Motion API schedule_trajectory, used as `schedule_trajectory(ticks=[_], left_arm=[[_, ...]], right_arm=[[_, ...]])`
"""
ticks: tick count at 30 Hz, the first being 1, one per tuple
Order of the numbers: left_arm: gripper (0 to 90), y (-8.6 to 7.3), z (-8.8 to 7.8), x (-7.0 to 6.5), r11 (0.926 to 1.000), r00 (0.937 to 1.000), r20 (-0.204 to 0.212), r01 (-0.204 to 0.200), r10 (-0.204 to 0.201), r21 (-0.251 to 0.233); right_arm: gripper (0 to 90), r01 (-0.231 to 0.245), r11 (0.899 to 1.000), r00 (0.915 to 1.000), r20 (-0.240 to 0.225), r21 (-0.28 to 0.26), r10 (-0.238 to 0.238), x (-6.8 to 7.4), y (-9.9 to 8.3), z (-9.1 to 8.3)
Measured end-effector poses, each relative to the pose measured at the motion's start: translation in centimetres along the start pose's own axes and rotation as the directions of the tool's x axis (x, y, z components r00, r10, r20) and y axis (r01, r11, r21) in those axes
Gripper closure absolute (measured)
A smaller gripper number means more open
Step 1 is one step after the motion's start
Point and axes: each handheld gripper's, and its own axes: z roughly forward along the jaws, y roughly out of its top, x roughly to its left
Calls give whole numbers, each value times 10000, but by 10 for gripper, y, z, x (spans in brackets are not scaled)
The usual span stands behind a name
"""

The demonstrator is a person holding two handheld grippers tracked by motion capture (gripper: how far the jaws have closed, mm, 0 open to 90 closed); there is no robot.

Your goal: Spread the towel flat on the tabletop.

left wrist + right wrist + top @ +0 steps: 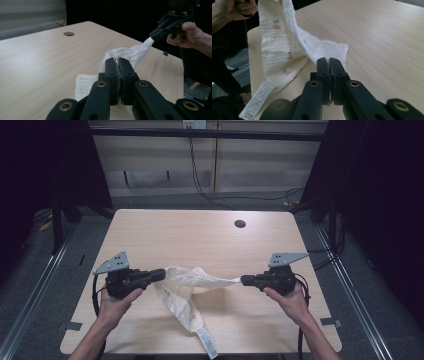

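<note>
A white muslin cloth (186, 287) with small pink fruit prints hangs stretched between my two grippers above the wooden table (200, 240). My left gripper (159, 275) is shut on one corner of the cloth (125, 56). At the other side my right gripper (245, 280) is shut on the opposite corner of the cloth (294, 45). The lower part of the cloth droops onto the table, and its care label (207, 342) trails toward the near edge. The right gripper (155, 34) also appears far off in the left gripper view.
A round cable hole (240, 224) sits near the table's far right. Metal rails (30, 295) run along the floor on both sides. Cables (200, 185) hang by the back wall.
</note>
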Motion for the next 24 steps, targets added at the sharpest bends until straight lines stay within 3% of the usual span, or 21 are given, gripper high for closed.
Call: schedule_trajectory(ticks=[6, 12, 21, 24], left_arm=[[868, 10, -9, 2, 9997, 9998, -191, -12, 8, -230], [870, 25, -15, -2, 9983, 9993, -144, -365, 359, -463], [870, 44, -25, -8, 9921, 9978, -81, -668, 663, -1063], [871, 51, -26, -11, 9905, 9958, -119, -911, 903, -1026]], right_arm=[[875, 319, 9991, 9989, 340, -262, -310, 1, 19, -16], [876, 426, 9963, 9978, 542, -748, -386, 2, 36, -35], [878, 768, 9871, 9963, 497, -1405, -704, 8, 62, -58], [878, 920, 9819, 9950, 543, -1656, -841, 11, 69, -68]])
